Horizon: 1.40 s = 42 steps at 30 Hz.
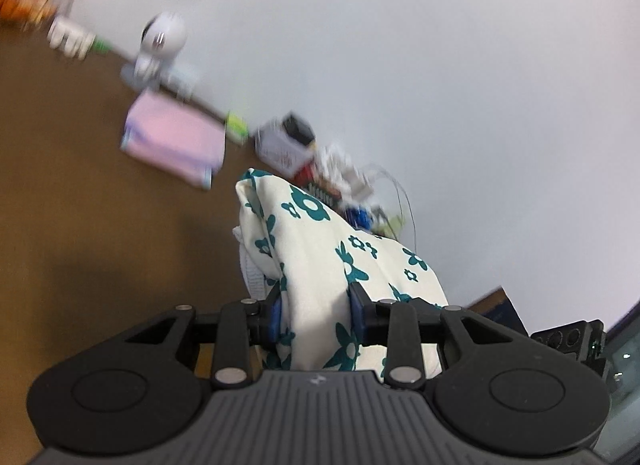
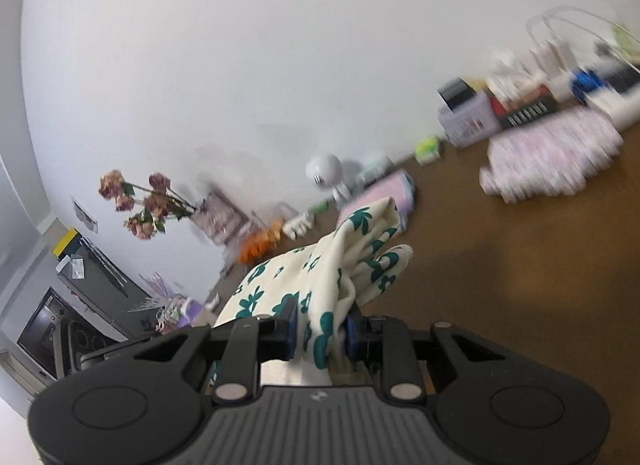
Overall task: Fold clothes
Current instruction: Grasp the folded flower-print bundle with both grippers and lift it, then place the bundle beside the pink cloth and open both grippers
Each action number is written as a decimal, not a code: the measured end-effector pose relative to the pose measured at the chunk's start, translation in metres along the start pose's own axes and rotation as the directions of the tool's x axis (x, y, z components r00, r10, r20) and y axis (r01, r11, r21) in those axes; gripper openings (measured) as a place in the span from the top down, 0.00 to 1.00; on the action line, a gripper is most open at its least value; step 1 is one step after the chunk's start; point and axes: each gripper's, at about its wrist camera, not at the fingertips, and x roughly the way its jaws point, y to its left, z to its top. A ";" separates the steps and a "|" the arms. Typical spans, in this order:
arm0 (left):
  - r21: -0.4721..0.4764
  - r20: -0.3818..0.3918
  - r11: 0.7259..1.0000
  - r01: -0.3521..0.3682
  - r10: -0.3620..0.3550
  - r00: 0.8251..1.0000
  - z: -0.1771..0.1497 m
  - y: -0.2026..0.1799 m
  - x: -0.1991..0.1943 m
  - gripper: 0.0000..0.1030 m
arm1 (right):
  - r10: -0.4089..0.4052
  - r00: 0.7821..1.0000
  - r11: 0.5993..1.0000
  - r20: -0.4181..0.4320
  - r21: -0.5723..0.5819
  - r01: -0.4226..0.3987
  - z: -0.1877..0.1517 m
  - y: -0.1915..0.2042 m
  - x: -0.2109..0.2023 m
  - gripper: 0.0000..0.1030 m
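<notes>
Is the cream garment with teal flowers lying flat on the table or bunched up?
Bunched up and lifted: the floral garment is gathered between the left tongs and between the right tongs, hanging in folds.

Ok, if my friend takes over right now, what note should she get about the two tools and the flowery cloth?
Left tool: shut on the flowered garment, a bunched fold between its pads.
Right tool: shut on the same flowered garment, another bunch of it.
The cloth hangs off both tools above the brown table. A folded pink cloth lies near the wall.
Done: both grips taken.
Left: no neat fold shows yet; probably spread it flat and fold it.
</notes>
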 end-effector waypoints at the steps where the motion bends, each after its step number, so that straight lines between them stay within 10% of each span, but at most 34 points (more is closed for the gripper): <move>1: 0.006 0.010 1.000 -0.002 0.002 1.000 0.013 0.002 0.005 0.69 | 0.002 1.000 1.000 0.009 -0.010 -0.002 0.012 0.002 0.009 0.79; 13: -0.042 0.093 0.999 -0.008 0.012 0.996 0.150 0.082 0.094 0.69 | 0.017 0.998 0.994 0.067 -0.111 -0.010 0.126 0.013 0.145 0.79; 24: -0.104 -0.001 0.987 -0.119 0.119 0.993 0.172 0.185 0.185 0.68 | -0.046 0.997 0.998 -0.057 -0.047 0.043 0.131 -0.058 0.286 0.79; 37: -0.005 -0.009 0.979 -0.204 0.204 0.979 0.181 0.183 0.171 0.57 | -0.196 0.980 0.964 0.041 -0.178 0.200 0.128 -0.058 0.276 0.62; 42: 0.028 -0.002 0.963 -0.268 0.268 0.963 0.177 0.182 0.181 0.60 | -0.208 0.978 0.948 0.028 -0.239 0.208 0.121 -0.052 0.285 0.91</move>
